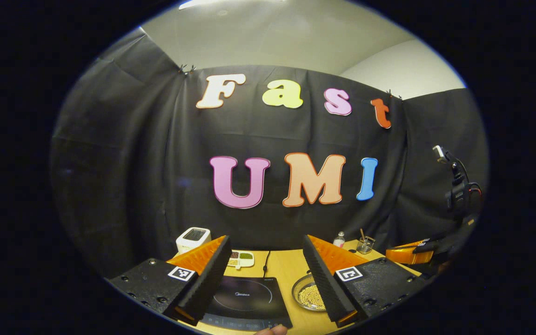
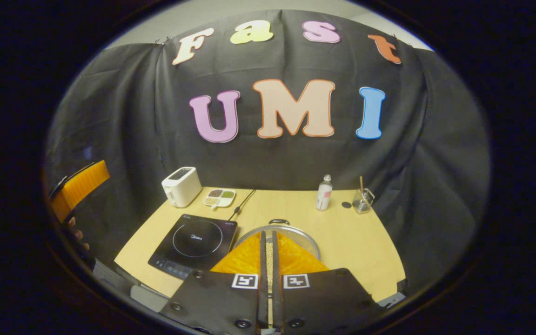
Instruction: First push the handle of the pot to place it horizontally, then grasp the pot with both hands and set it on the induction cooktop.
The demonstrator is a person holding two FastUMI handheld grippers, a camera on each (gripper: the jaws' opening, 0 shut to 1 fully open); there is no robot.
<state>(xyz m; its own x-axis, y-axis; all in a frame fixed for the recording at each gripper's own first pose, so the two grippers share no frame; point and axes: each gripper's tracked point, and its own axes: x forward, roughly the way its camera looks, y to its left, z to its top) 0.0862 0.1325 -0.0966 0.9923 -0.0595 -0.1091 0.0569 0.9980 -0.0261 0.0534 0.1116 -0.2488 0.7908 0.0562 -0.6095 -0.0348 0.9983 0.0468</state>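
On the wooden counter, near its front edge, sits the pot, a shallow metal vessel holding small pale grains, with a dark handle showing at its far rim. Whether that handle lies flat or stands up cannot be told. The pot rests directly on the counter, just to the right of the induction cooktop, apart from it, and nothing stands on the cooktop's dark glass.

The right gripper hangs above the near side of the pot with its jaws nearly closed, only a thin slit between them through which the grains show; they clasp nothing. In the left gripper view, the left gripper hovers over the counter's front with its jaws spread wide apart, the cooktop and the pot visible between and under its fingers, neither touched. The right gripper also shows there at the right edge, and the left gripper appears at the left edge of the right gripper view with fingertips of the hand below it.

Along the back of the counter stand a white toaster, a divided dish of seeds just beside it, a black cord, a small bottle, and a glass jar with a stick in it. Behind everything hangs the black cloth wall.
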